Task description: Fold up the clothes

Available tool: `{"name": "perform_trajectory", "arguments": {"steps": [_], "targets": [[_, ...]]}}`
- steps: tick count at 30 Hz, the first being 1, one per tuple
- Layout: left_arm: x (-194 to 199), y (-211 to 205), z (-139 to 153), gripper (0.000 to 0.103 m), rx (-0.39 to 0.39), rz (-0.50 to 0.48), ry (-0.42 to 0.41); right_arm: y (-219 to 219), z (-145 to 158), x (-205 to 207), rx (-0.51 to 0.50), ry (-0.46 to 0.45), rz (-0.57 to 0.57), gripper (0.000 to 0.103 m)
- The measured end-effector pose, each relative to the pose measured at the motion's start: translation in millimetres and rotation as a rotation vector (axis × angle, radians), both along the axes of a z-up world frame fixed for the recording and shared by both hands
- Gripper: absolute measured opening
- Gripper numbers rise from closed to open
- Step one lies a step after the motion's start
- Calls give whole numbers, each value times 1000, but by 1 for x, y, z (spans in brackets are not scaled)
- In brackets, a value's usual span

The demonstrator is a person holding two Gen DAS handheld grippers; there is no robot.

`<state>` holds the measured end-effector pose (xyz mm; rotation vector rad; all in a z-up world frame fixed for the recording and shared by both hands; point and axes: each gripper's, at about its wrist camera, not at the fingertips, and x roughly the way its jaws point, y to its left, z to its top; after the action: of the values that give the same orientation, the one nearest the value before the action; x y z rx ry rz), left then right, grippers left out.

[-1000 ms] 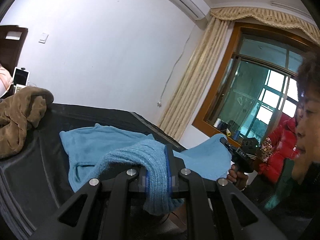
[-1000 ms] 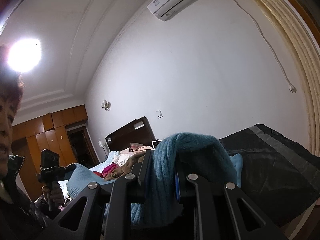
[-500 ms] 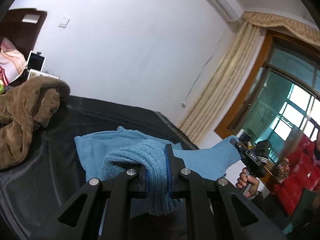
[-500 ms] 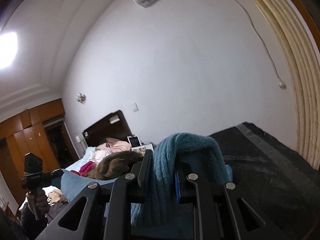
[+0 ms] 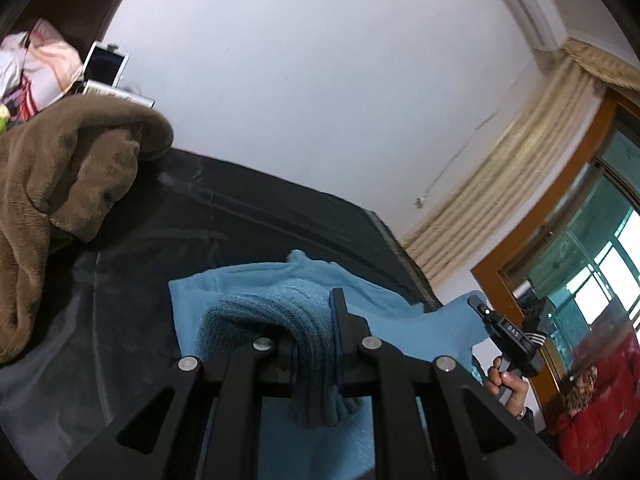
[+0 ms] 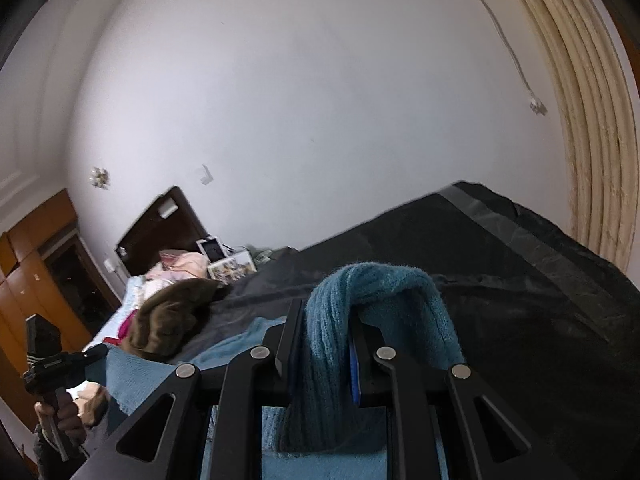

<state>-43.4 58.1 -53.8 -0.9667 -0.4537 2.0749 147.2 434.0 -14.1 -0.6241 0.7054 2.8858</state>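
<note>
A blue knit sweater (image 5: 256, 292) is stretched between my two grippers above the black bed cover (image 5: 240, 220). In the left wrist view my left gripper (image 5: 316, 320) is shut on the sweater's ribbed edge, which bunches over the left finger. The right gripper (image 5: 508, 336) shows at the right, pinching another corner of the same sweater. The right wrist view has my right gripper (image 6: 326, 320) shut on a thick ribbed fold of the sweater (image 6: 380, 292). The left gripper (image 6: 60, 364) appears at lower left in a hand, gripping blue cloth.
A brown fleece garment (image 5: 60, 184) is heaped on the cover to the left, also seen as the brown fleece (image 6: 172, 320). Pink bedding (image 6: 180, 264), a tablet (image 5: 106, 64) and a dark headboard (image 6: 160, 216) lie beyond. Curtain (image 5: 480, 200) and window (image 5: 592, 272) are right, a wardrobe (image 6: 36, 248) left.
Both grippers have travelled forward over the bed and sunk a little, carrying the sweater. The brown heap and headboard have drawn closer. The person's face has left both views.
</note>
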Motion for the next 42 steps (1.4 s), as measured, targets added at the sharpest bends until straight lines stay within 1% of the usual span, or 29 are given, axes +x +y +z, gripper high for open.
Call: {"name": "perform_trajectory", "arguments": {"steps": [7, 12, 14, 15, 16, 17, 18, 19, 20, 21, 22, 23, 25, 28, 30, 32, 35, 36, 38, 39, 40, 42], "targets": [[-48, 14, -32, 14, -20, 56, -105, 20, -29, -57, -45, -107, -19, 20], [-69, 24, -54, 15, -62, 83, -175, 29, -51, -87, -72, -196, -34, 20], [-75, 27, -63, 15, -86, 90, -211, 34, -59, -95, -114, -224, -28, 22], [-78, 28, -67, 16, -95, 92, -229, 37, -63, -99, -141, -232, -21, 29], [-81, 29, -70, 18, -97, 90, -245, 39, -65, -102, -166, -236, -10, 49], [-83, 30, -72, 19, -91, 89, -260, 41, -67, -103, -186, -233, -4, 65], [-85, 29, -73, 24, -79, 87, -275, 41, -67, -103, -186, -219, -7, 80], [-88, 28, -74, 31, -63, 88, -289, 41, -64, -102, -176, -205, -11, 81], [-90, 26, -73, 34, -40, 94, -300, 41, -62, -101, -169, -192, -10, 81], [-92, 23, -72, 41, -21, 102, -307, 41, -60, -101, -166, -181, 1, 80], [-93, 20, -70, 47, -12, 115, -305, 41, -58, -101, -166, -169, 10, 80], [-95, 17, -67, 49, -7, 131, -298, 42, -57, -101, -170, -159, 13, 81], [-96, 12, -62, 60, -2, 168, -278, 45, -56, -99, -171, -146, 1, 81], [-94, 8, -59, 67, -7, 192, -267, 47, -54, -97, -166, -139, -21, 81], [-88, 10, -60, 68, -42, 191, -261, 42, -51, -94, -132, -147, -29, 81], [-80, 16, -60, 68, -85, 181, -242, 33, -46, -93, -63, -175, -30, 81], [-64, 34, -59, 68, -151, 138, -200, 8, -42, -98, 102, -275, -11, 81], [-59, 40, -58, 69, -170, 122, -184, -4, -43, -102, 164, -322, 22, 81], [-49, 54, -57, 71, -206, 88, -152, -25, -50, -107, 256, -405, 98, 80], [-46, 61, -58, 72, -230, 73, -136, -34, -54, -110, 287, -435, 129, 80], [-43, 69, -60, 72, -251, 59, -122, -40, -59, -113, 291, -462, 161, 80], [-39, 83, -67, 72, -283, 31, -112, -46, -70, -124, 273, -512, 219, 80]]}}
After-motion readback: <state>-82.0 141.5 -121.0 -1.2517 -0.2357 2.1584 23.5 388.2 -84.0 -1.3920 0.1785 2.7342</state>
